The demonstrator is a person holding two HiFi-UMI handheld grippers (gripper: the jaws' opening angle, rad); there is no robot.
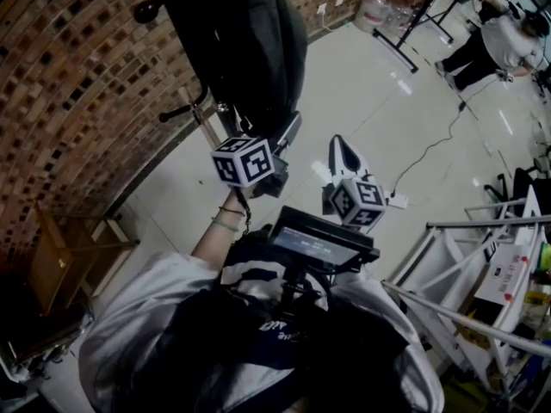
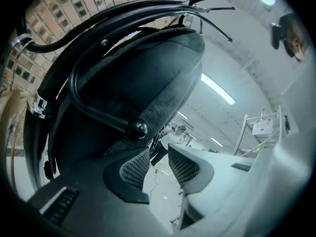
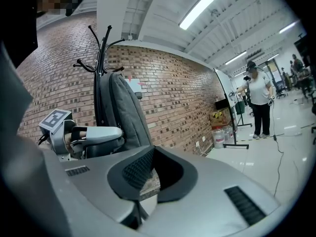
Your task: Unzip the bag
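A dark grey backpack (image 1: pixel 250 41) hangs on a black coat rack (image 3: pixel 98 48) in front of a brick wall. In the left gripper view the bag (image 2: pixel 133 83) fills the upper left, with a ball-tipped rack hook (image 2: pixel 137 128) crossing it. My left gripper (image 2: pixel 159 164) is open wide just below the bag's lower end, with nothing between its pads. From the head view the left gripper (image 1: pixel 284 136) reaches up to the bag's bottom. My right gripper (image 1: pixel 340 144) is held to the right of it, away from the bag (image 3: pixel 123 107). Its jaws (image 3: pixel 153 174) stand slightly apart and empty.
A wooden chair (image 1: pixel 60 256) stands by the wall at the left. A metal shelf frame (image 1: pixel 465 274) is at the right. A cable and power strip (image 1: pixel 396 200) lie on the pale floor. A person (image 3: pixel 259 98) stands far off near a stand.
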